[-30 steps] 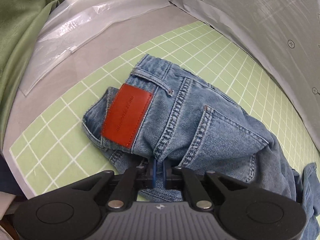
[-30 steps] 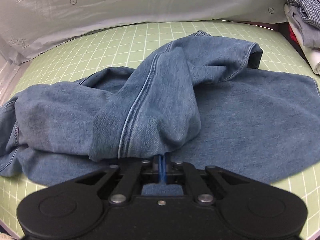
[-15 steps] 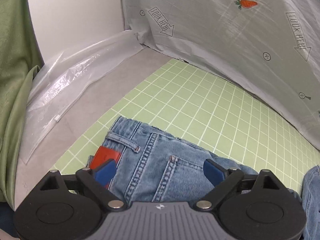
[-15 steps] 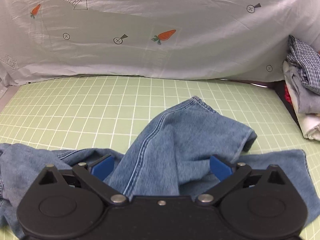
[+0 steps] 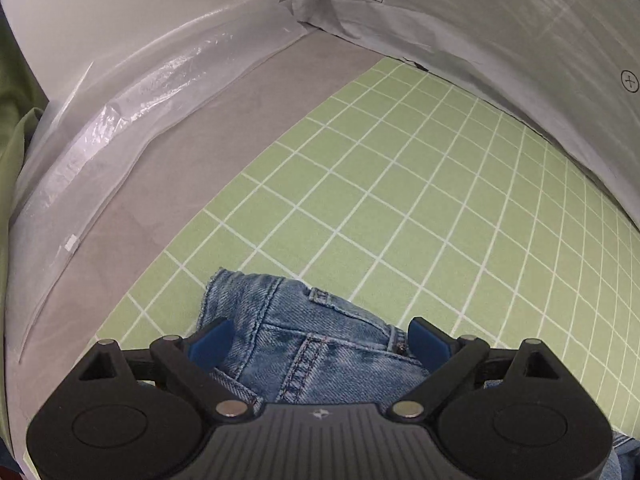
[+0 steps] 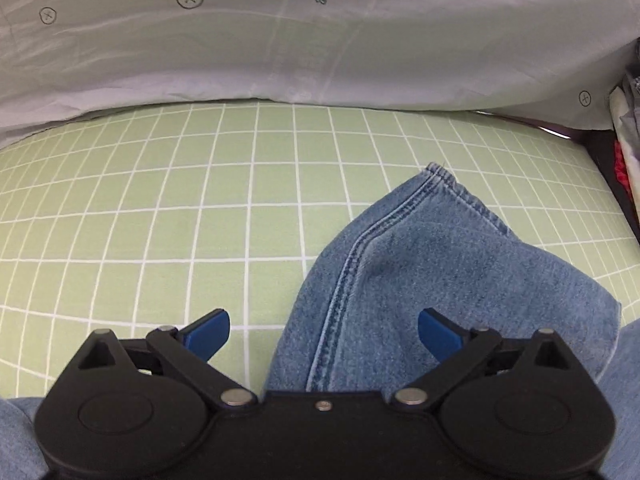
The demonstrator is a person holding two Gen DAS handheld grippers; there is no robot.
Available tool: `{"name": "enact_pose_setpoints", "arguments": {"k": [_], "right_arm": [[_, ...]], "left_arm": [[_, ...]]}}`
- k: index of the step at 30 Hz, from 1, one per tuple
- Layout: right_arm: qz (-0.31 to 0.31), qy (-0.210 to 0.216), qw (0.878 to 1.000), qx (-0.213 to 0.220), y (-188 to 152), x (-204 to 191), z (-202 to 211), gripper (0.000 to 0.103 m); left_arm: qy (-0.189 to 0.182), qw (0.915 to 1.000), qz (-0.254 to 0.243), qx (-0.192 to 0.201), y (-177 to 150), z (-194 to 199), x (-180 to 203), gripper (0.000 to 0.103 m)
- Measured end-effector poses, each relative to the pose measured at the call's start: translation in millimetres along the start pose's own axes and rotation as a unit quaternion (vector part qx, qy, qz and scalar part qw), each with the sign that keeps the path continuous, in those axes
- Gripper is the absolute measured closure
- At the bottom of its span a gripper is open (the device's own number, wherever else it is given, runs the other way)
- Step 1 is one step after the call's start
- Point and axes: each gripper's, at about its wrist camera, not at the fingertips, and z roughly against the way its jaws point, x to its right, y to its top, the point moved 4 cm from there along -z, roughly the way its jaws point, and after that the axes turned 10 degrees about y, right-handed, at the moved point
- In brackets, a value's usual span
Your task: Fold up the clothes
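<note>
A: Left wrist view first?
B: The left gripper [image 5: 318, 340] is spread wide, gripping nothing. The jeans [image 5: 312, 344] lie between its blue pads on the green grid mat [image 5: 420, 200]. A clear plastic bag [image 5: 132, 120] lies off to the left on the grey tabletop.

A: Right wrist view?
B: The right gripper [image 6: 324, 330] is released too. A jeans leg [image 6: 420, 280] lies under it on the mat, its hem pointing at the carrot-print sheet [image 6: 320, 40]. Stacked clothes [image 6: 628, 128] sit at the right edge.
</note>
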Motion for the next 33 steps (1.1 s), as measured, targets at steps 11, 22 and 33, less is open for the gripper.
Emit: {"name": "enact_pose_setpoints", "arguments": {"k": [11,22,33], "right_arm": [[-0.097,-0.088,0.988,0.081,-33,103,88,0.094],[-0.256,-0.150,0.951,0.085,-103,191,127,0.095],[-0.221,-0.117,0.955,0.161,-41,180,139,0.096]], "left_arm": [[0.008,0.9999,-0.004,-0.014,-11,1,-1,0.005],[0.002,0.9995,0.001,-0.032,-19,-7,0,0.013],[-0.033,0.9989,0.032,0.012,3,29,2,0.066]]}}
